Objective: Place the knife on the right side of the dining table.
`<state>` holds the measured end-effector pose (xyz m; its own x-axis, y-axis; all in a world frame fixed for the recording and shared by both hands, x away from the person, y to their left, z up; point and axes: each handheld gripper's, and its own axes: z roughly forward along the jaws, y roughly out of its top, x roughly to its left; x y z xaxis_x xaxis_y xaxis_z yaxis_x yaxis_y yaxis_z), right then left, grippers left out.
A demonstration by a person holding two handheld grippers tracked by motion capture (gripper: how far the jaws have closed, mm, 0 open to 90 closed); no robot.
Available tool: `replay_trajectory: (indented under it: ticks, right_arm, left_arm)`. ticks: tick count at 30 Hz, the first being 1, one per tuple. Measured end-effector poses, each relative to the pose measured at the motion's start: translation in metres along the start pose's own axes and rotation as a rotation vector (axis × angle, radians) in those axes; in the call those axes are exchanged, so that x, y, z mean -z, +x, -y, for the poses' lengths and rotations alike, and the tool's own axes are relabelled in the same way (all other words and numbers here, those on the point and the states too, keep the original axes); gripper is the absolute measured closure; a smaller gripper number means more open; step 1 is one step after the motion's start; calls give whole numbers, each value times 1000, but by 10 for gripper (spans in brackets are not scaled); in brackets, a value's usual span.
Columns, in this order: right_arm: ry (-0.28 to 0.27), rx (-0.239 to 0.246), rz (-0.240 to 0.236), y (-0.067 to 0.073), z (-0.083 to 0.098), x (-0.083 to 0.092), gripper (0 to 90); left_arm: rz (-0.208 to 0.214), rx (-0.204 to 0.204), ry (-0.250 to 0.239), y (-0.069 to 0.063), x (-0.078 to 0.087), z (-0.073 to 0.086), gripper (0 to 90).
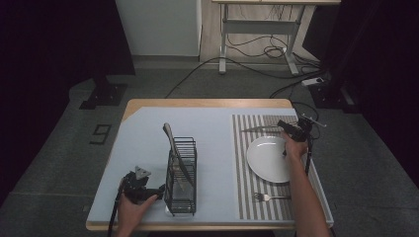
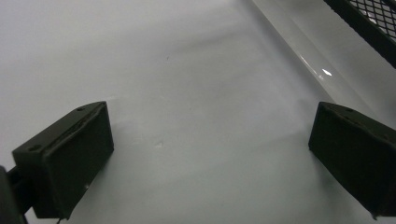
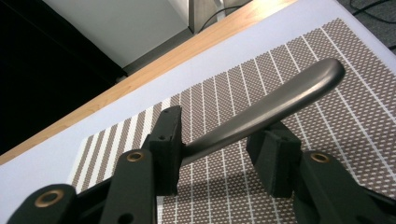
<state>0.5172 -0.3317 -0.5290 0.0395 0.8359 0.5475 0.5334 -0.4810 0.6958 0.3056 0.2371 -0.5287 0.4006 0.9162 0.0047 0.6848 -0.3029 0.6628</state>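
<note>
My right gripper (image 1: 286,126) hovers at the back of the striped placemat (image 1: 243,173), just beyond the white plate (image 1: 269,159). Its jaws stand partly closed on the handle of a metal knife (image 1: 259,129). In the right gripper view the handle (image 3: 280,98) runs slantwise between the jaws of that gripper (image 3: 219,136), touching the left one and crossing the right one's tip. Down at the front left, my left gripper (image 1: 158,189) sits open beside the black wire rack (image 1: 182,173). Bare mat lies between the jaws of the left gripper (image 2: 210,154).
A second knife (image 1: 173,145) leans in the rack, which stands on a white tray (image 2: 308,46). A fork (image 1: 269,197) lies at the front of the placemat. The wooden table edge (image 1: 207,103) runs along the back; cables and a desk frame lie on the floor beyond.
</note>
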Motion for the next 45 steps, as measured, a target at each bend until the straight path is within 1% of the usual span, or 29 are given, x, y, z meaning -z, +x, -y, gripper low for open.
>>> replay_trajectory:
  ticks: [6, 8, 11, 18, 23, 27, 30, 31, 34, 36, 39, 41, 45]
  right_arm:
    - [11, 0, 15, 0, 0, -1, 541]
    - [18, 4, 34, 1, 1, -2, 524]
    - [31, -14, 45, 0, 2, -3, 520]
    - [62, -39, 50, -3, 3, -5, 504]
    - [68, -30, 55, -2, 3, -5, 492]
    - [85, -32, 53, -2, 1, -4, 474]
    - [98, -15, 66, 0, 1, -2, 465]
    - [108, 3, 79, 2, 1, -2, 466]
    - [127, 49, 91, 6, 1, 0, 459]
    - [127, 59, 96, 8, 1, 1, 451]
    - [127, 67, 82, 9, -1, 2, 438]
    - [130, 80, 81, 11, -3, 2, 437]
    - [129, 109, 69, 18, -12, 1, 428]
  left_arm:
    - [0, 0, 0, 0, 0, 0, 0]
    - [0, 0, 0, 0, 0, 0, 0]
    - [0, 0, 0, 0, 0, 0, 0]
    - [0, 0, 0, 0, 0, 0, 0]
    - [0, 0, 0, 0, 0, 0, 0]
    - [0, 0, 0, 0, 0, 0, 0]
    - [0, 0, 0, 0, 0, 0, 0]
    - [0, 0, 0, 0, 0, 0, 0]
    - [0, 0, 0, 0, 0, 0, 0]
    - [0, 0, 0, 0, 0, 0, 0]
    - [0, 0, 0, 0, 0, 0, 0]
    - [0, 0, 0, 0, 0, 0, 0]
    - [0, 0, 0, 0, 0, 0, 0]
